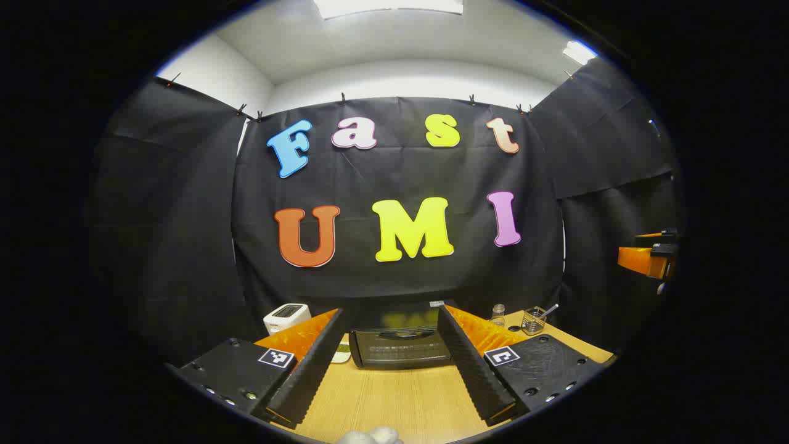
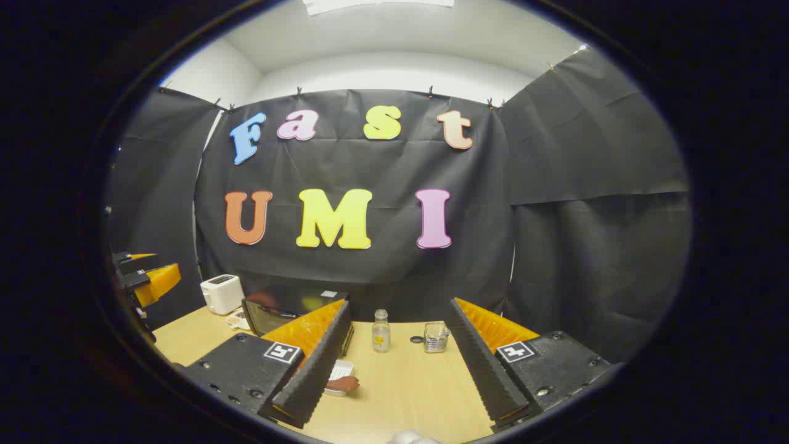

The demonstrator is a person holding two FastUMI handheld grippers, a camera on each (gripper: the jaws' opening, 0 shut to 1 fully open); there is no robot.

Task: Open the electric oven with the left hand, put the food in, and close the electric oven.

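Both tools hang wide and empty above the bench [image 1: 394, 401] — the left tool [image 1: 394, 376] faces the black electric oven [image 1: 399, 346], door shut, at the bench's back edge — the right tool [image 2: 394, 376] flanks the brown food [image 2: 343, 383] lying on a small white tray.

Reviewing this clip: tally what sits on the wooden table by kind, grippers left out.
Black electric oven, door shut: 1
White toaster: 1
Small clear glass bottle: 1
Clear glass cup: 1
White dish with brown food: 1
Small white item by the oven, too blurred to name: 1
Total: 6
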